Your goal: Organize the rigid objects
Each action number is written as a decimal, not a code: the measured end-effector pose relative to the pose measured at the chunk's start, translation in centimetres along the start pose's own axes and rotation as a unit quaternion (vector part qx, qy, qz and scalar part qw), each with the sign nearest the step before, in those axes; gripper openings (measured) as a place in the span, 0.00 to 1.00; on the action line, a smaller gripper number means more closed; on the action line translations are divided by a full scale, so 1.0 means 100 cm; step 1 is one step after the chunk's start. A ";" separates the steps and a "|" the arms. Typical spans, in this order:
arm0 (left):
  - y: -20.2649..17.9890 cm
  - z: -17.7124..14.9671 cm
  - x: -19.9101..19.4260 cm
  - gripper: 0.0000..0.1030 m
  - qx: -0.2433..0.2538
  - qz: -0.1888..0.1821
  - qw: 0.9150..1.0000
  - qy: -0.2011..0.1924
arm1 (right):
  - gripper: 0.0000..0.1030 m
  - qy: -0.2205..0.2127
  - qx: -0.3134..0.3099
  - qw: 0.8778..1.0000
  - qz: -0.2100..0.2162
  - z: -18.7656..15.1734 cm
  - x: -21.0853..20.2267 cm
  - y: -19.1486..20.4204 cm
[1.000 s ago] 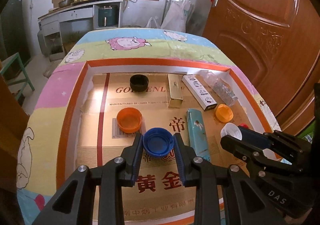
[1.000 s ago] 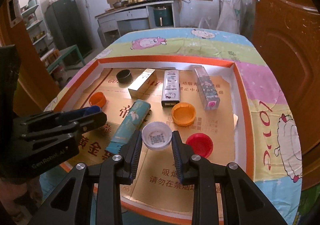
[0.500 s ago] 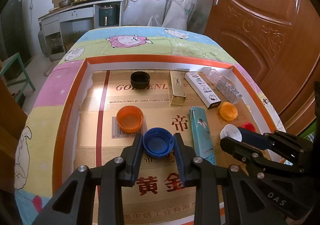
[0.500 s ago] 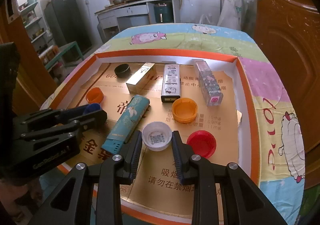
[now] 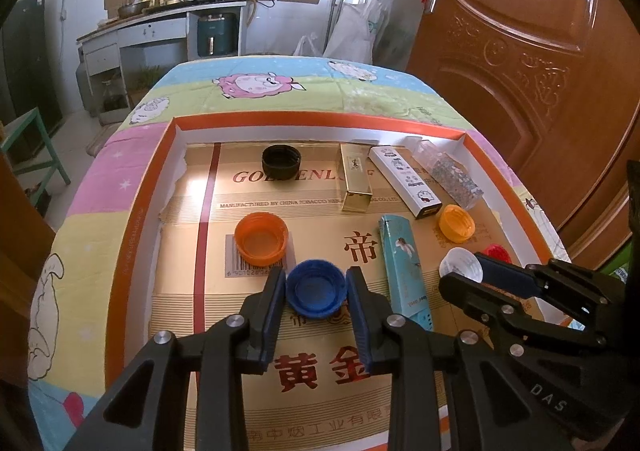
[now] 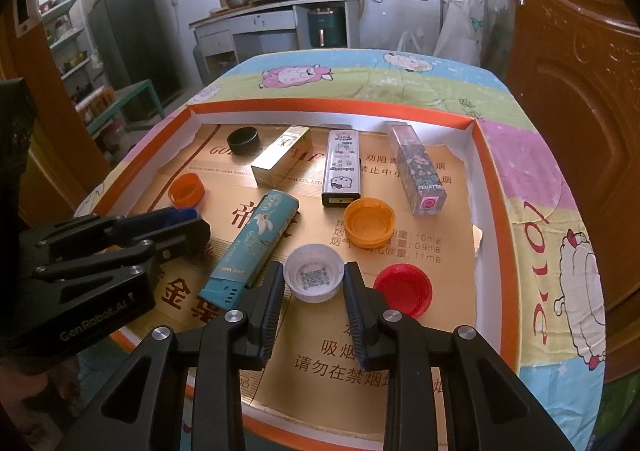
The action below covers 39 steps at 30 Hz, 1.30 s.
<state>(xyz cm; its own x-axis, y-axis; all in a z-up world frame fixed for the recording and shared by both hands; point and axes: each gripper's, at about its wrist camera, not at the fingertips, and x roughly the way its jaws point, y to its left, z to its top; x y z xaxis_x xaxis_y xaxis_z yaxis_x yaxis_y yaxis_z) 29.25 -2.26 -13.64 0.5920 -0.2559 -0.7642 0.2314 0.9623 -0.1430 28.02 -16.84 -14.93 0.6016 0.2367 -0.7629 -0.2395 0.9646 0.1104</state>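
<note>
Nearest, the left gripper [image 5: 316, 293] is closed on a blue cap [image 5: 316, 288], and to its right the right gripper [image 6: 314, 278] is clamped on a white cap [image 6: 314, 278]. Both caps sit low over the gold cardboard lining of an orange-rimmed tray [image 5: 320, 122], which lies on a surface covered with a pastel sheep-print cloth [image 5: 264, 85]. Around them lie a red cap [image 6: 404, 289], two orange caps and a teal box [image 6: 256, 241]. Farther in, a black cap [image 5: 281, 160] and three slim boxes line the tray's far side. Beyond stands a kitchen counter [image 5: 160, 27] against a white tiled wall, with a dark fridge [image 6: 132, 39] at far left and a carved wooden door [image 5: 520, 51] on the right.
</note>
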 end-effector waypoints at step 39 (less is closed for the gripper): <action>-0.002 -0.010 -0.053 0.46 -0.020 0.014 0.998 -0.049 | 0.37 -0.039 0.012 0.999 -0.010 -0.009 -0.050 0.011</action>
<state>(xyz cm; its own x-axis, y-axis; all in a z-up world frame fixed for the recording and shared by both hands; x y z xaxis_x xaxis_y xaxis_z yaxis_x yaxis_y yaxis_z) 25.27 -0.97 -10.22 0.6713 -0.2345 -0.7031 0.1838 0.9717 -0.1485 24.03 -17.04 -11.53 0.6647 0.2238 -0.7128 -0.2078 0.9718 0.1114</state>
